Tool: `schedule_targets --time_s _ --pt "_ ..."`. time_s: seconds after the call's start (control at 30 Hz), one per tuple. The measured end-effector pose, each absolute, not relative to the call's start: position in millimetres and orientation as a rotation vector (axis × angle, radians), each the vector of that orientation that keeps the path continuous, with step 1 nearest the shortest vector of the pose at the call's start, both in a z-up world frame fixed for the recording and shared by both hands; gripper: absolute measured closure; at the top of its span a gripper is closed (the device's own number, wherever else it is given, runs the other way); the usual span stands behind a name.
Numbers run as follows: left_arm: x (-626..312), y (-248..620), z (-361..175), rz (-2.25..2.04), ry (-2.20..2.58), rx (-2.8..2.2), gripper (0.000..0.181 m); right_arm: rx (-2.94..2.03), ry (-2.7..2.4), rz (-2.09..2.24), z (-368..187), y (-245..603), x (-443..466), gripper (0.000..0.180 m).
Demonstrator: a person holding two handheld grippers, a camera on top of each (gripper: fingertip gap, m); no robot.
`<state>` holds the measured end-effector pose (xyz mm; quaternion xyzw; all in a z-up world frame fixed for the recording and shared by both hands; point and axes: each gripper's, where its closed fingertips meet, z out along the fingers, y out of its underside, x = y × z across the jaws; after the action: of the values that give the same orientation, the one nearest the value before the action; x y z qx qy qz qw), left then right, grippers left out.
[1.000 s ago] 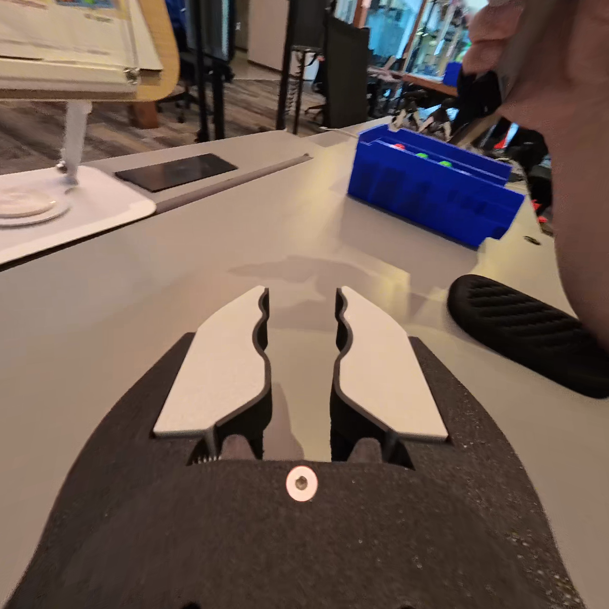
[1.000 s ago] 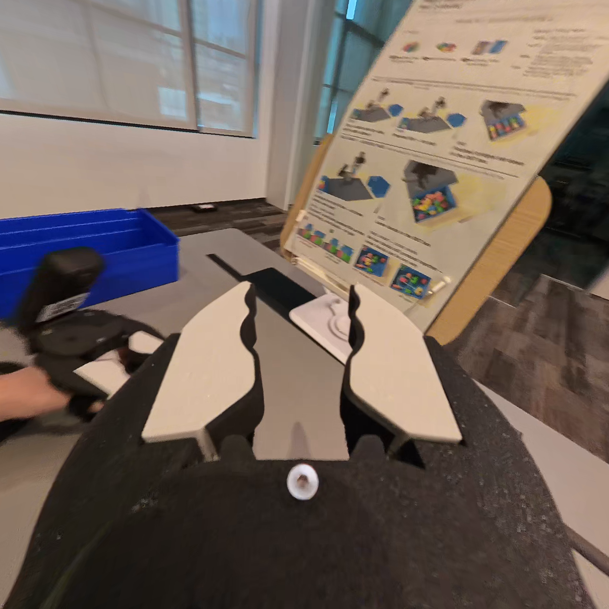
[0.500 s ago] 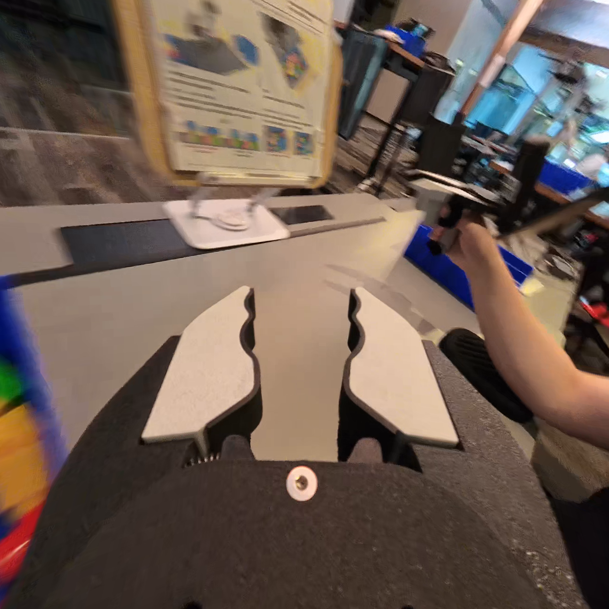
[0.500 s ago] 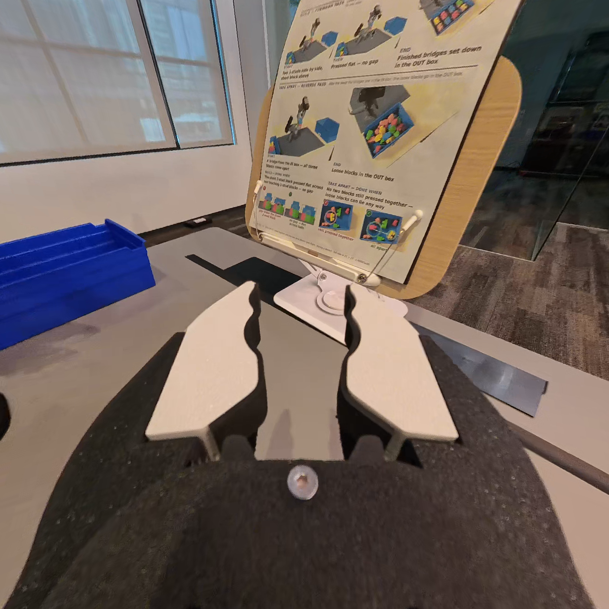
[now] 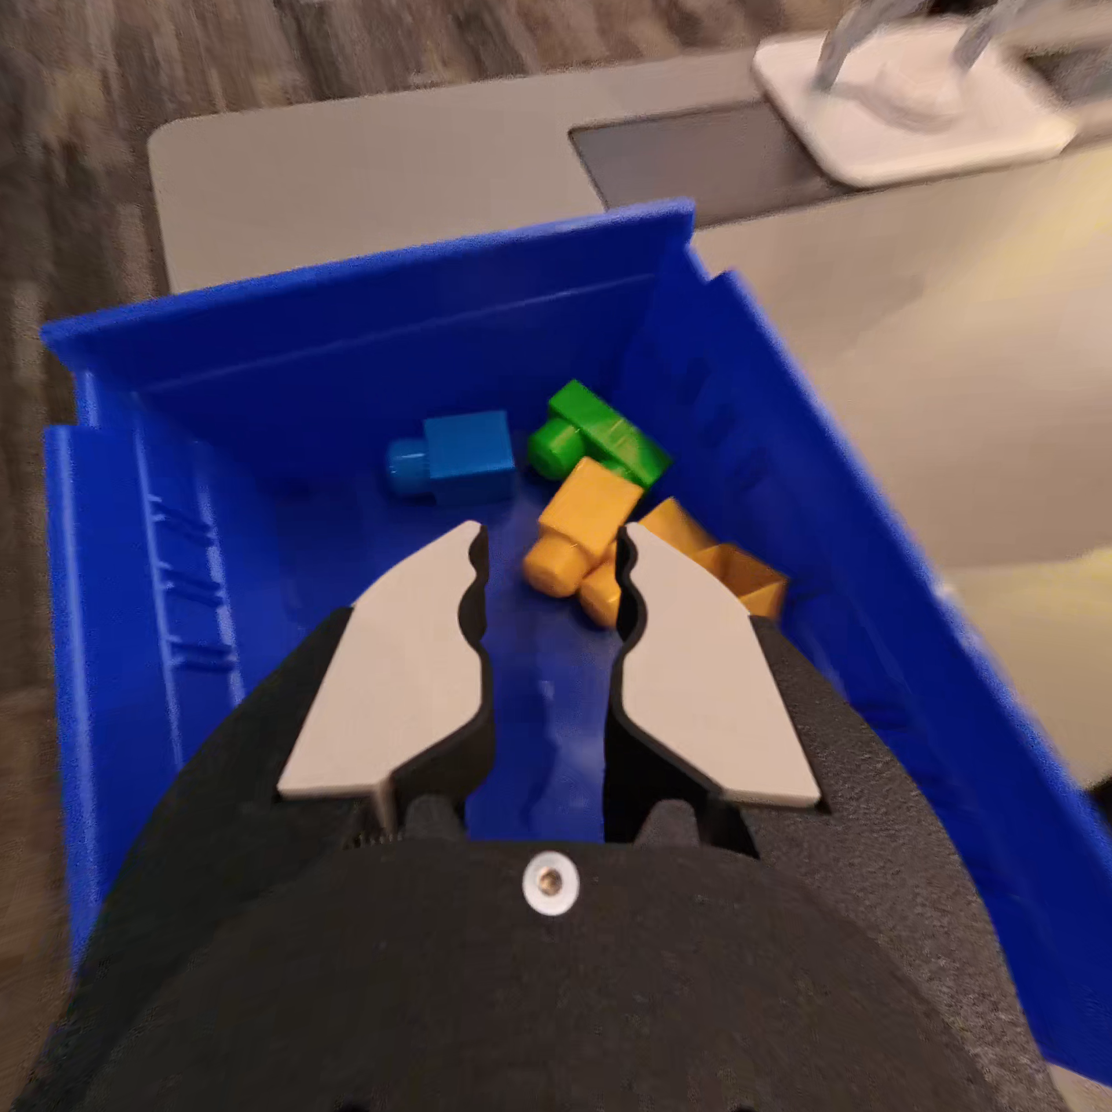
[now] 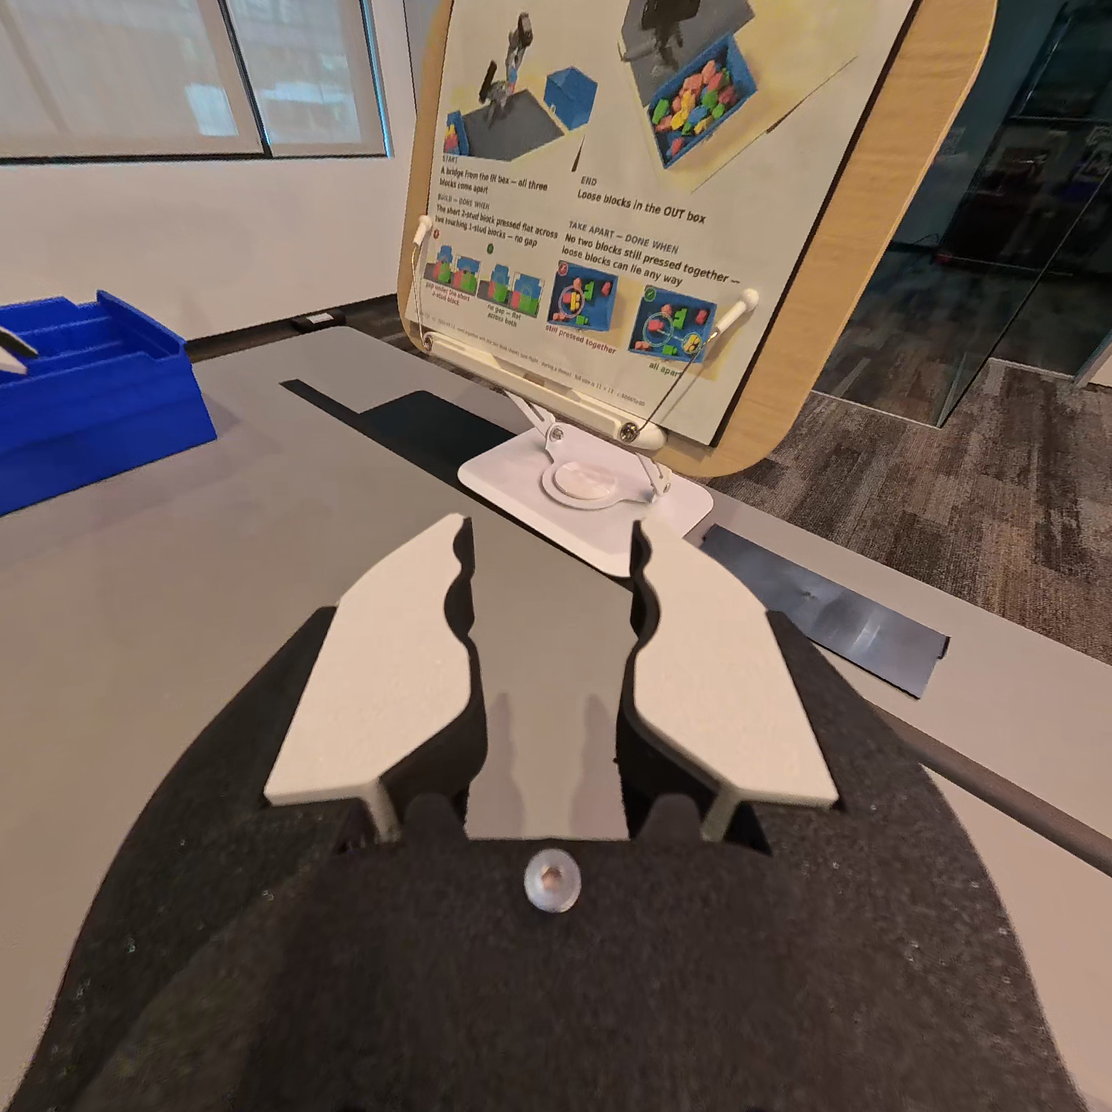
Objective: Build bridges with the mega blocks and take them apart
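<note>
The left gripper (image 5: 550, 532) has swung away from the open desk it faced half a second ago and now points down into a blue bin (image 5: 385, 313) that stands at the desk's (image 5: 361, 168) far left corner. Its fingers stand moderately apart with nothing between them, much as before. Four loose blocks lie near the bin's far right corner: a blue block (image 5: 460, 457), a green block (image 5: 596, 436) just beside it, and two yellow blocks, one (image 5: 580, 535) touching the green one and another (image 5: 731, 571) partly hidden behind the right finger (image 5: 692, 674). This view is blurred.

The right gripper (image 6: 550, 529) hovers over the bare grey desk (image 6: 180, 602), fingers also moderately apart and empty, nearer than before to the instruction board on its white stand (image 6: 589, 487) at the far edge. The blue bin (image 6: 102, 397) shows at the left, with a tip of the other gripper over it.
</note>
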<state>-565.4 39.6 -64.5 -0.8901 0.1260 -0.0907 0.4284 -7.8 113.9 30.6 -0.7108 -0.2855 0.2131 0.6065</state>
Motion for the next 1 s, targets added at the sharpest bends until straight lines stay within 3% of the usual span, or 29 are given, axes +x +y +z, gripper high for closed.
schedule_targets --time_s 0.13,0.53,0.77,1.0 --pt "-578 45 -99 0.032 0.536 -2.334 0.139 -1.64 -0.647 0.477 29 117 -3 0.133" --pt "-568 53 -139 0.101 0.924 -2.395 0.14 -1.711 -0.661 0.442 8 123 3 0.133" --pt "-568 54 -136 0.112 0.892 -2.341 0.15 -1.729 -0.66 0.433 6 123 6 0.133" --pt "-578 40 -77 0.216 0.839 -2.249 0.15 -1.714 -0.646 0.476 12 121 7 0.133"
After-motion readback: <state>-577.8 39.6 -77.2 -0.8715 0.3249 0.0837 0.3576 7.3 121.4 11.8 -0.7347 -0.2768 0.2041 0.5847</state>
